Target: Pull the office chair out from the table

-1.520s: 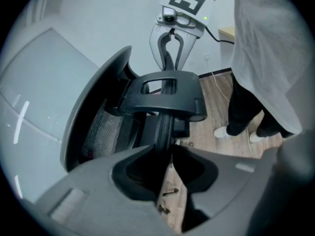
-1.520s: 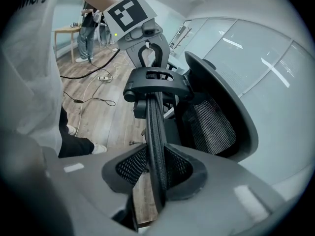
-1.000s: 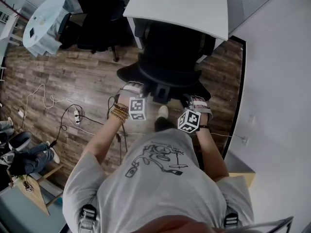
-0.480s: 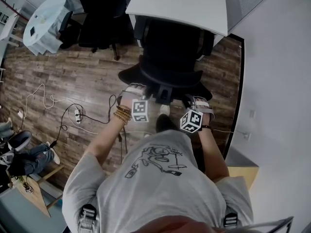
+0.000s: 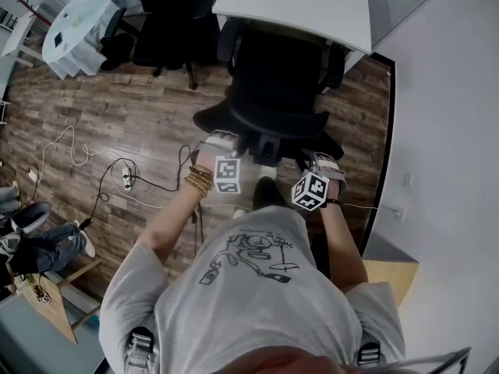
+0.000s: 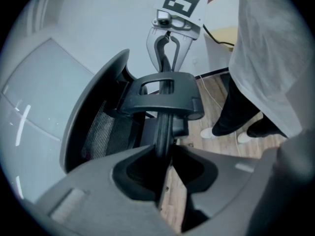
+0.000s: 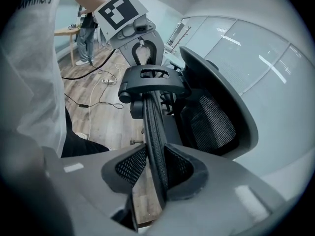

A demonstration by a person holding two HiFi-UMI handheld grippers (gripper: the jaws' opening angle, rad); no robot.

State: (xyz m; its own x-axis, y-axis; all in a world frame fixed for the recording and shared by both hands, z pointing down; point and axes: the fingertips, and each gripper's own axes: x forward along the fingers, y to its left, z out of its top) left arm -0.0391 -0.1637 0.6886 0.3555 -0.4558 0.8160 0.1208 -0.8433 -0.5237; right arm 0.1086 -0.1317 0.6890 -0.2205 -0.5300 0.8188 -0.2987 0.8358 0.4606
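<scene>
The black office chair (image 5: 277,76) stands with its seat partly under the white table (image 5: 300,6), its back towards me. My left gripper (image 5: 221,148) is shut on the top edge of the chair back (image 6: 161,141), left of the headrest bracket (image 6: 162,95). My right gripper (image 5: 320,164) is shut on the same mesh edge (image 7: 153,151) to the right of the bracket. Each gripper view looks along the edge and shows the opposite gripper beyond the bracket: the right gripper (image 6: 167,58) and the left gripper (image 7: 141,50).
A second black chair (image 5: 164,22) and a round white table (image 5: 74,26) stand at the back left. Cables and a power strip (image 5: 125,179) lie on the wood floor to my left. A white wall (image 5: 444,131) runs along the right, with a wooden box (image 5: 394,275) beside it. A seated person's legs (image 5: 39,240) show at far left.
Both grippers have drawn back towards me with the chair back held in them. The chair has rolled a little out from under the white table, and more of its seat shows.
</scene>
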